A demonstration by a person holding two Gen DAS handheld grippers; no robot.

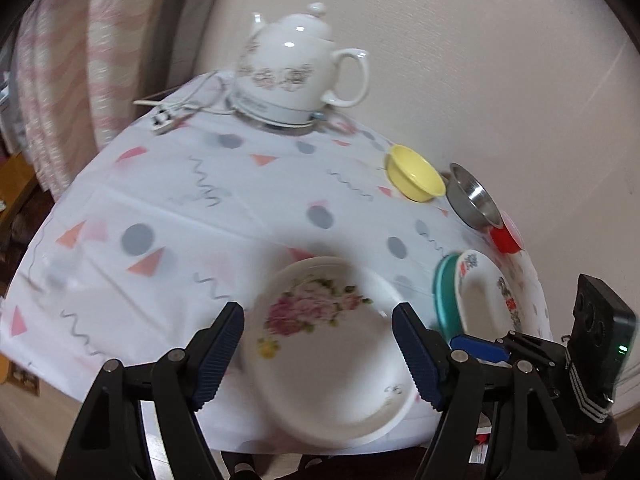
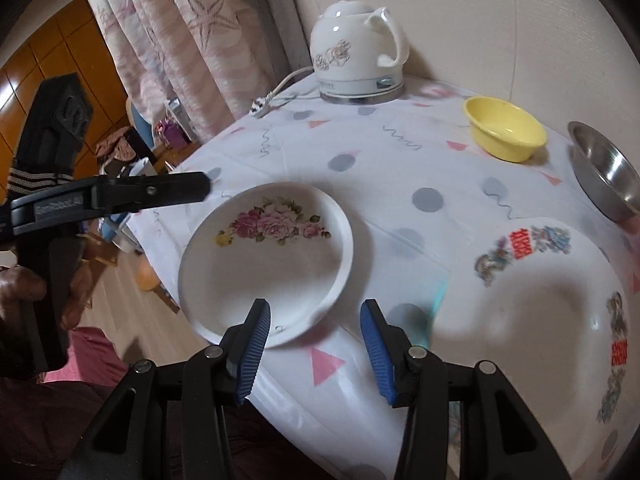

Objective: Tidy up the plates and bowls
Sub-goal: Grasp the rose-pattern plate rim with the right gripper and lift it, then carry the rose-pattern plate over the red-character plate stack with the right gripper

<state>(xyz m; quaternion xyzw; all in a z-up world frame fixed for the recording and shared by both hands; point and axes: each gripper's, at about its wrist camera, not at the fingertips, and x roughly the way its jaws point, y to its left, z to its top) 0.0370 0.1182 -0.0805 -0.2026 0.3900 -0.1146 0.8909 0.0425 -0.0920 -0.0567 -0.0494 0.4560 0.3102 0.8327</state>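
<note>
- While both grippers, left [image 1: 318, 350] & right [image 2: 316, 350], gape empty, rose plate [image 2: 266, 264] sits mid-frame on worktop [image 2: 400, 184].
- Pinch its near rim w/ one, lift level; avoid big bowl [image 2: 540, 320] at right.

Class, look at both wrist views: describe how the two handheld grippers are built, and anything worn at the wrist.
Each gripper, left and right, has black angular plastic arms with silver pivot pins, ending in two blue ribbed pads. The left gripper's side carries faint pale lettering, too blurred to read. The right one's body shows a small green light. A dark cuff with pale stripes shows at the wrist.
</note>
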